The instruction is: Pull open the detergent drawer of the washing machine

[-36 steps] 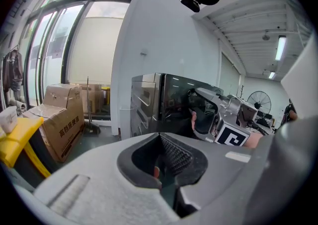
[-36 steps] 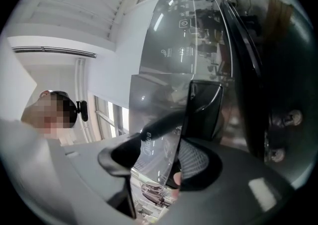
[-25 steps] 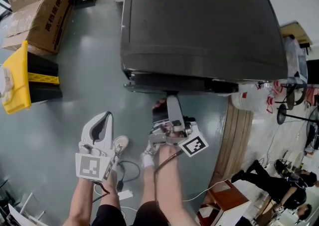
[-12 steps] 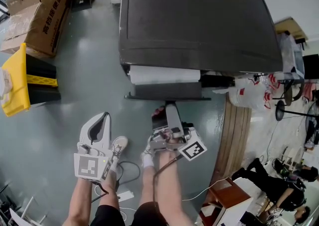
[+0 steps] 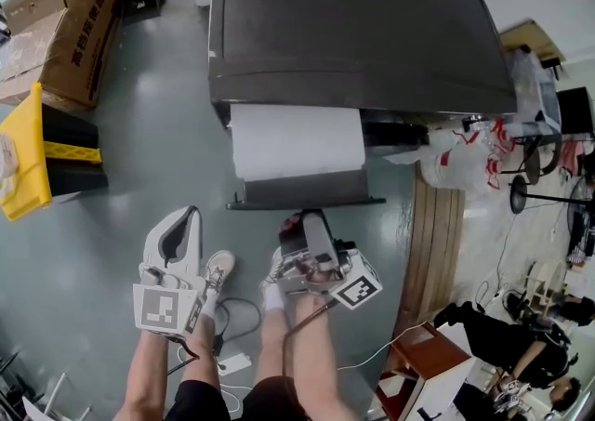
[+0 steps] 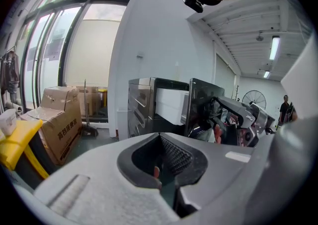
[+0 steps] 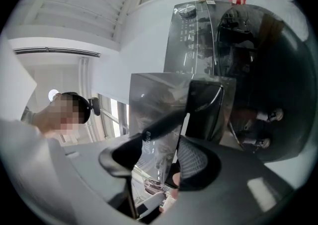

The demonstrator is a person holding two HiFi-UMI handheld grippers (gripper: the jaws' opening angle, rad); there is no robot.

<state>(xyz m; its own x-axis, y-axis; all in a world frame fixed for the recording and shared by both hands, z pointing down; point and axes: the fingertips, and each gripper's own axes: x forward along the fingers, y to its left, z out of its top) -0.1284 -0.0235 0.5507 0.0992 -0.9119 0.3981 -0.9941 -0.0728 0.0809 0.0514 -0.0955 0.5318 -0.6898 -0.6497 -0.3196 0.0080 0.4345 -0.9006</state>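
nearest, the left gripper (image 5: 191, 215) hung idle, jaws together on nothing; the right gripper (image 5: 310, 219) was clamped on the front panel of the detergent drawer (image 5: 296, 142). the drawer stood well out from the front edge of the washing machine (image 5: 353, 19), near its left corner, so the pull looked almost done. what remained seemed to be a short straight draw, then release.

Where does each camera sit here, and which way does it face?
Head view: on the person's head, steeply down onto washing machine, detergent drawer, forearms, left gripper, right gripper.
Left gripper view: on the left gripper, along its jaws toward the machine's front.
Right gripper view: on the right gripper, at its jaws clamping the drawer.
Shared: all three show the drawer.
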